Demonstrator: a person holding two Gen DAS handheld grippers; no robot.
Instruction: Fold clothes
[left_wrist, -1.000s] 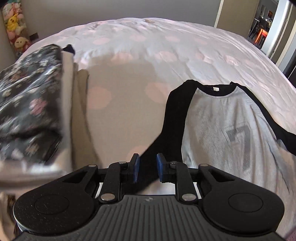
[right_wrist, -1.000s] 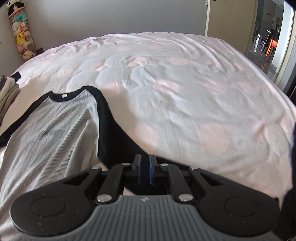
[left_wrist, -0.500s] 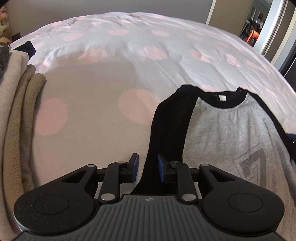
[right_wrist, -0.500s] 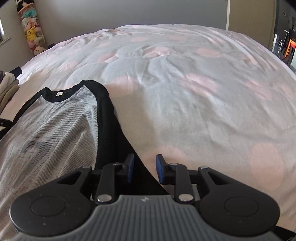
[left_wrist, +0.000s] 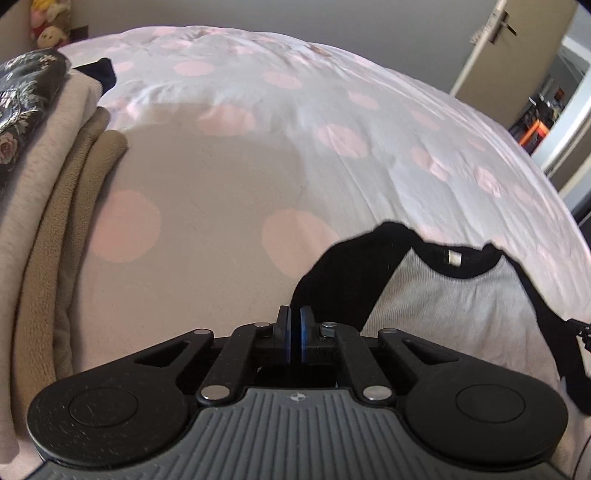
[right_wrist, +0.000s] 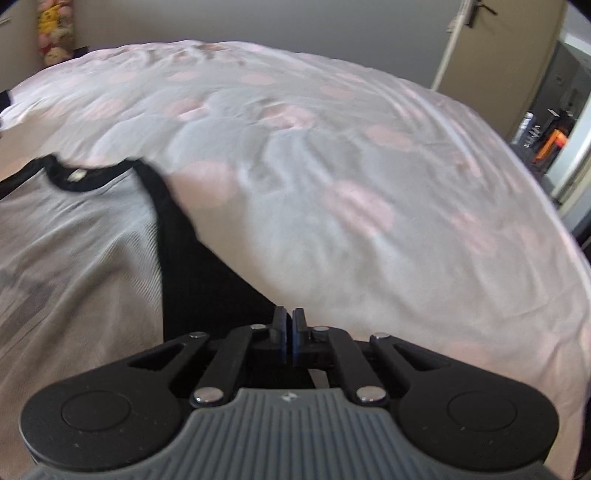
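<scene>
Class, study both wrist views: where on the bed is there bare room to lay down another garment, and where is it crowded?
Free: the bedspread between the folded clothes pile and the grey-and-black shirt, plus the wide stretch right of the shirt. Crowded: the left edge under the pile, and the near middle where the shirt lies.

Home bedroom, polka-dot bed (left_wrist: 258, 155), plush toys (right_wrist: 55, 33), door (left_wrist: 491, 48)
</scene>
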